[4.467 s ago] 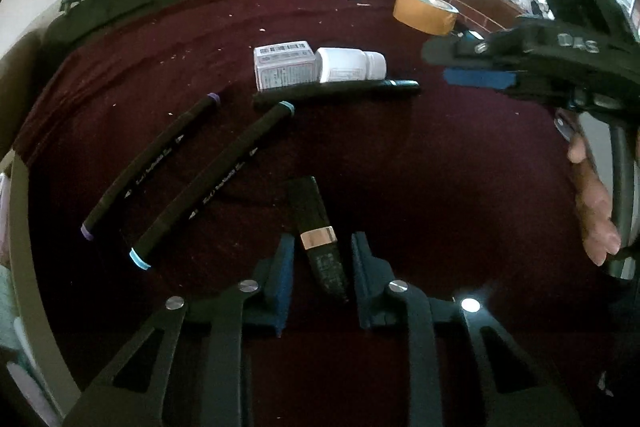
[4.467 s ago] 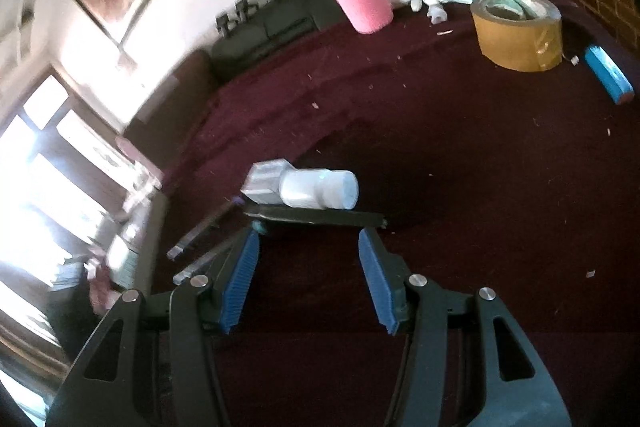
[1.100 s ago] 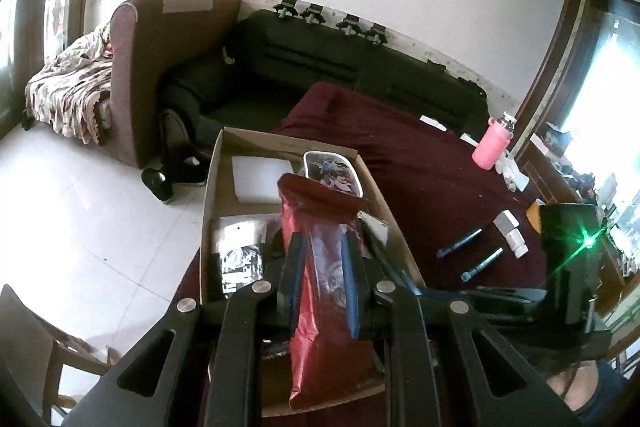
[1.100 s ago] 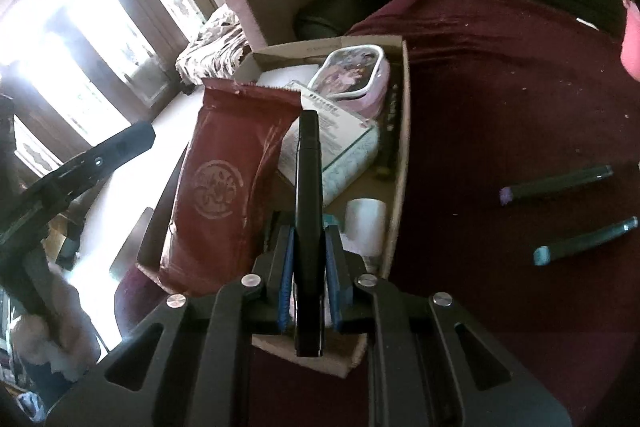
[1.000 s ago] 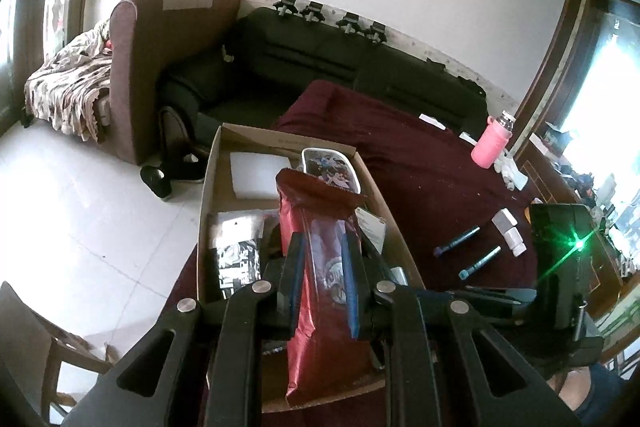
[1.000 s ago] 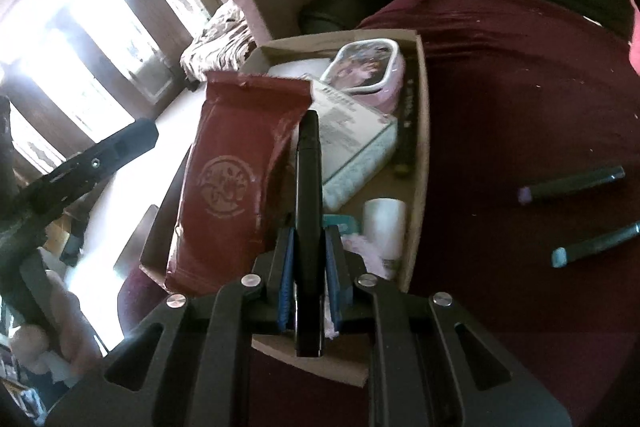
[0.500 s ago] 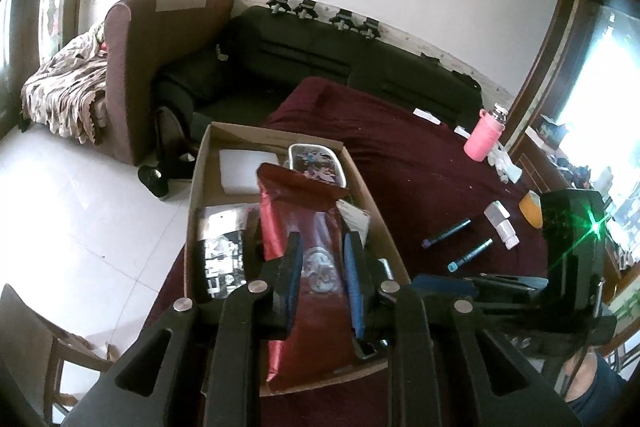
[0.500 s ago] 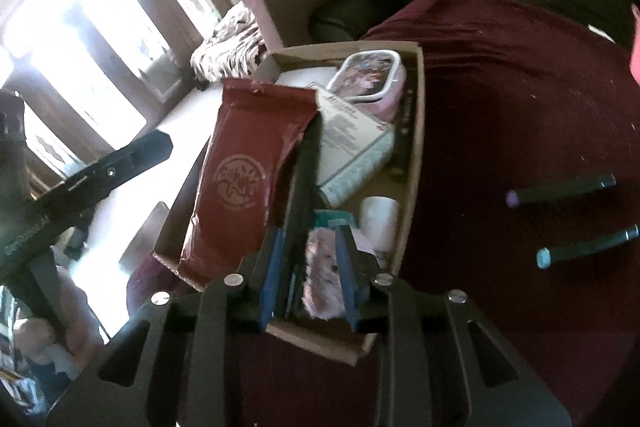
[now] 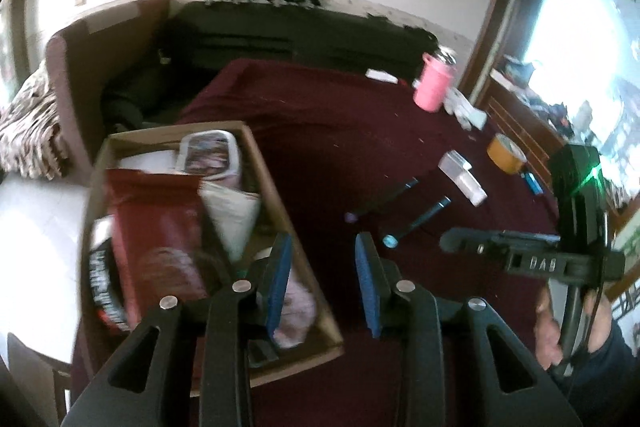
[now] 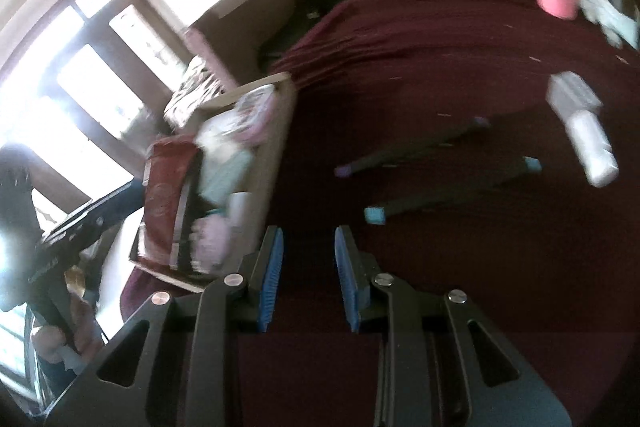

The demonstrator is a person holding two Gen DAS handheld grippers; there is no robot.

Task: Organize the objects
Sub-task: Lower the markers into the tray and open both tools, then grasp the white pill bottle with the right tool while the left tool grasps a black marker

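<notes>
With both tools empty, we see the cardboard box (image 9: 276, 187) at left, holding the red pouch (image 9: 160, 227). Our left gripper (image 9: 324, 279) gapes wide over its right wall; our right gripper (image 10: 308, 267) stands parted above the maroon worktop (image 10: 460, 267). Two markers (image 10: 452, 187) lie farther right, near the white bottle (image 10: 592, 151).
</notes>
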